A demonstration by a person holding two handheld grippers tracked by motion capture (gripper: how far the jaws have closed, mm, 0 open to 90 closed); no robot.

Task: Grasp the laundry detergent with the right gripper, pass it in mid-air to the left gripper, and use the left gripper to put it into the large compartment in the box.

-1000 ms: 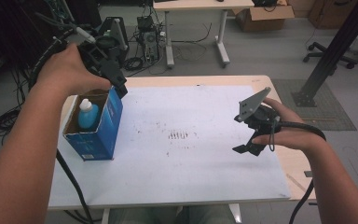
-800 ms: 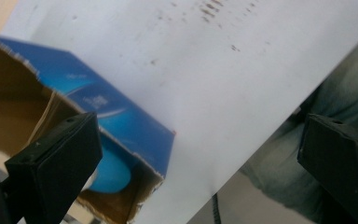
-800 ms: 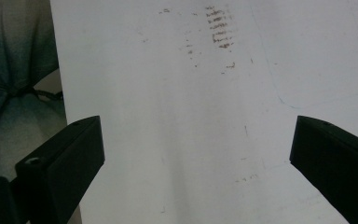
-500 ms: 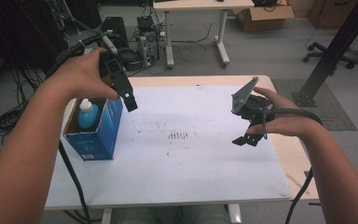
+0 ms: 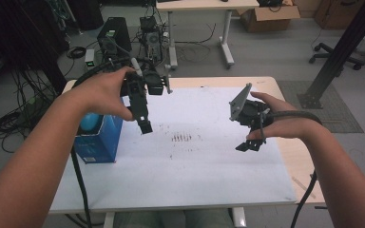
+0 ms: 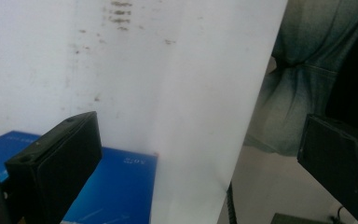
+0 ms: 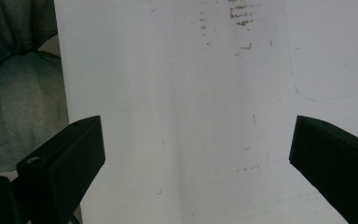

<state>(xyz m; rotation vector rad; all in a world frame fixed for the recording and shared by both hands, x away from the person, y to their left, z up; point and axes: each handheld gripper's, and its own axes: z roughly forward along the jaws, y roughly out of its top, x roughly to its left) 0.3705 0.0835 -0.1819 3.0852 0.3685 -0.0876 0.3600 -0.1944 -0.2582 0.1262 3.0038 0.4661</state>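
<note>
Hovering above the white sheet (image 5: 185,156), both tools are off the table. Left gripper (image 5: 142,118): jaws spread wide, nothing between them; held just right of the blue box (image 5: 97,142), slightly higher, apart from it. The box sits at the sheet's left edge; a light-blue rounded object (image 5: 89,122) sits in its open top, mostly hidden by the left hand (image 5: 102,92), identity not discernible. Right gripper (image 5: 249,137): jaws likewise released and empty, well right of the box, past the dark smudges (image 5: 183,137) at the sheet's centre. Left gripper view: box cut off at lower edge, printing unreadable.
</note>
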